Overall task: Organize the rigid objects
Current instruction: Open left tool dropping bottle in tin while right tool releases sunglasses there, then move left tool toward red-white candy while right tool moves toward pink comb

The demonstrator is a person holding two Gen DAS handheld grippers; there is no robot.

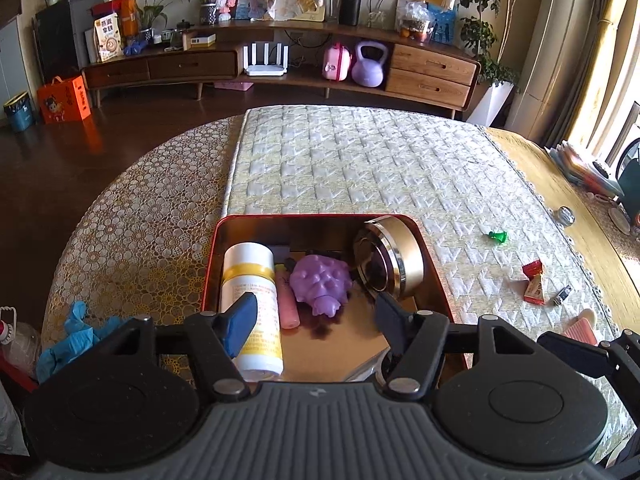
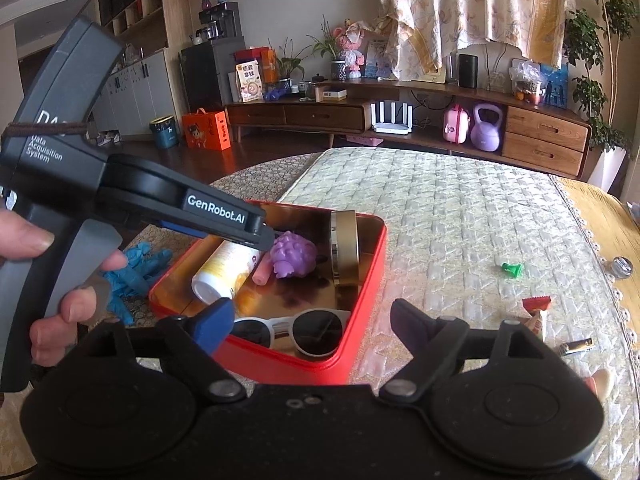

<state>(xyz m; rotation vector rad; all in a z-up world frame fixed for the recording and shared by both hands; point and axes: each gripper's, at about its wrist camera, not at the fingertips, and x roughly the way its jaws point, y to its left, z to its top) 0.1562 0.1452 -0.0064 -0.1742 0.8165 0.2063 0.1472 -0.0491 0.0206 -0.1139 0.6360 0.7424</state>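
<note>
Red rectangular metal tin (image 1: 434, 264) on quilted table cover (image 1: 360, 168). Inside: white-and-yellow plastic bottle (image 1: 250, 276) lying flat, long axis toward tin's far wall; white-framed sunglasses (image 2: 298, 330) at near corner. Left gripper (image 1: 316, 316) and right gripper (image 2: 312, 322) both wide, empty.

Both wrist views close above red tin (image 1: 434, 264), facing sideboard (image 2: 400, 116).

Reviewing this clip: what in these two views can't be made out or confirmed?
- Sunglasses: near lens hidden behind the right tool's blue finger; in the left wrist view the tool body covers them.
- White bottle: label print too small and blurred in both views.
- Red tin: its left side is screened by the left tool in the right wrist view.
- Pink object: cut off by the tool arm.
</note>
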